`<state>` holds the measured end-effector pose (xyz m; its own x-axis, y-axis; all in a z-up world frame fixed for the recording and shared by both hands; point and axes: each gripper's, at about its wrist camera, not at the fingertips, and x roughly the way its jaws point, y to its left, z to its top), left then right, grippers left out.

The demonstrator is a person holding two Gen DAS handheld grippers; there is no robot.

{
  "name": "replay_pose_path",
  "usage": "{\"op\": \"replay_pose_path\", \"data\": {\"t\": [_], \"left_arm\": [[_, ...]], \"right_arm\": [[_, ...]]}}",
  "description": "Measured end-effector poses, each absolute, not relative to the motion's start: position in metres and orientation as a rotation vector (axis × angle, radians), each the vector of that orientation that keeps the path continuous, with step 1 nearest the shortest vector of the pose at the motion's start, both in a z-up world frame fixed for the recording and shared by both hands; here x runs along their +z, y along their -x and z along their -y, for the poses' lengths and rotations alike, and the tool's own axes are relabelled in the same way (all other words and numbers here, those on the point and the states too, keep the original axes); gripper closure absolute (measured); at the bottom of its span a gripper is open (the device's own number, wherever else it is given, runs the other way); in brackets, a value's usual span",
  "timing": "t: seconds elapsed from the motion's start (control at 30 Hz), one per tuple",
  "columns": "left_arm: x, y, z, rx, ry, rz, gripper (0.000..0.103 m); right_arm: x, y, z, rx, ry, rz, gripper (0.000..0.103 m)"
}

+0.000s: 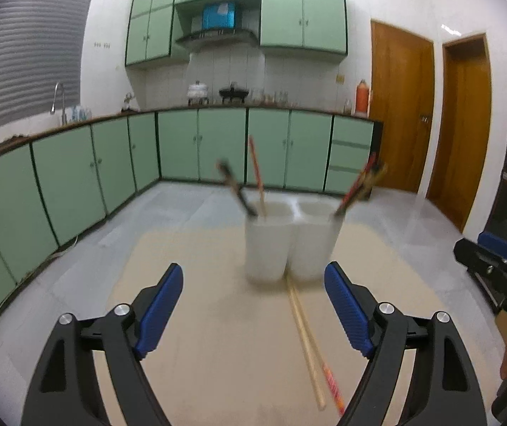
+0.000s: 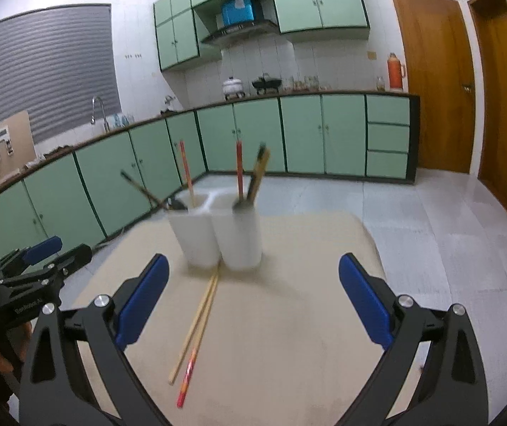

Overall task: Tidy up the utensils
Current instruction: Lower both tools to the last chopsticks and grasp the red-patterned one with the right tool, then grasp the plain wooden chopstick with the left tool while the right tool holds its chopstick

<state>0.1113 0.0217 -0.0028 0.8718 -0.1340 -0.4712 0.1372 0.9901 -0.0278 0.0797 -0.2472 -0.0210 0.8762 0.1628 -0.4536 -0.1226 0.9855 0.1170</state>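
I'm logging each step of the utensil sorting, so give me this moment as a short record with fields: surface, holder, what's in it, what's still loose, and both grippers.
surface: beige tabletop
holder: white two-compartment utensil holder, upright
in holder: chopsticks and dark utensils leaning in both compartments; picture too blurred to count
loose: two chopsticks on the tabletop in front of the holder, one plain wooden chopstick, one red-ended chopstick
left gripper: open, nothing between its jaws
right gripper: open, nothing between its jaws
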Motion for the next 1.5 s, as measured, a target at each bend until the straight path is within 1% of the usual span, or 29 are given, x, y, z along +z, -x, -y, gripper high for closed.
{"op": "replay_pose_path", "data": {"t": [0.1,0.27,0.37,0.43,0.57,0.63,0.8,0.83,0.93,0.97,1.03,1.1,1.17,1.23,1.5], "left_arm": [[-0.028,-0.103,-0.025,-0.129,-0.008,-0.546,0.023],[-0.054,-0.094,-0.029,-0.112,-0.015,-0.594,0.023],[-0.066,-0.091,-0.032,-0.108,-0.013,-0.620,0.026],[-0.072,-0.089,-0.033,-0.107,-0.022,-0.634,0.030],[-0.081,-0.088,-0.037,-0.105,-0.033,-0.659,0.033],[-0.084,-0.088,-0.038,-0.101,-0.035,-0.670,0.034],[-0.090,-0.088,-0.042,-0.101,-0.038,-0.687,0.036],[-0.089,-0.088,-0.042,-0.102,-0.038,-0.688,0.036],[-0.091,-0.089,-0.041,-0.105,-0.038,-0.693,0.036],[-0.091,-0.089,-0.041,-0.106,-0.038,-0.693,0.036],[-0.091,-0.090,-0.040,-0.108,-0.037,-0.694,0.036],[-0.091,-0.091,-0.040,-0.111,-0.036,-0.695,0.036],[-0.092,-0.092,-0.038,-0.116,-0.038,-0.696,0.036],[-0.092,-0.092,-0.036,-0.120,-0.041,-0.697,0.036],[-0.093,-0.093,-0.024,-0.146,-0.044,-0.706,0.036]], "right_arm": [[-0.041,-0.069,0.240,0.137,-0.089,-0.506,0.009],[-0.070,-0.058,0.223,0.152,-0.075,-0.545,0.010],[-0.088,-0.055,0.208,0.177,-0.050,-0.586,0.011],[-0.097,-0.056,0.200,0.202,-0.045,-0.615,0.022],[-0.113,-0.060,0.187,0.245,-0.057,-0.691,0.030],[-0.119,-0.062,0.181,0.263,-0.056,-0.723,0.038],[-0.132,-0.070,0.170,0.297,-0.031,-0.800,0.052],[-0.134,-0.071,0.168,0.300,-0.027,-0.813,0.058],[-0.140,-0.076,0.163,0.315,-0.022,-0.855,0.069],[-0.142,-0.078,0.162,0.315,-0.020,-0.865,0.071],[-0.145,-0.079,0.161,0.316,-0.017,-0.885,0.079],[-0.146,-0.079,0.161,0.311,-0.016,-0.893,0.082],[-0.146,-0.079,0.162,0.311,-0.019,-0.896,0.087],[-0.146,-0.078,0.164,0.311,-0.020,-0.901,0.096],[-0.144,-0.075,0.174,0.296,-0.034,-0.904,0.097]]}}
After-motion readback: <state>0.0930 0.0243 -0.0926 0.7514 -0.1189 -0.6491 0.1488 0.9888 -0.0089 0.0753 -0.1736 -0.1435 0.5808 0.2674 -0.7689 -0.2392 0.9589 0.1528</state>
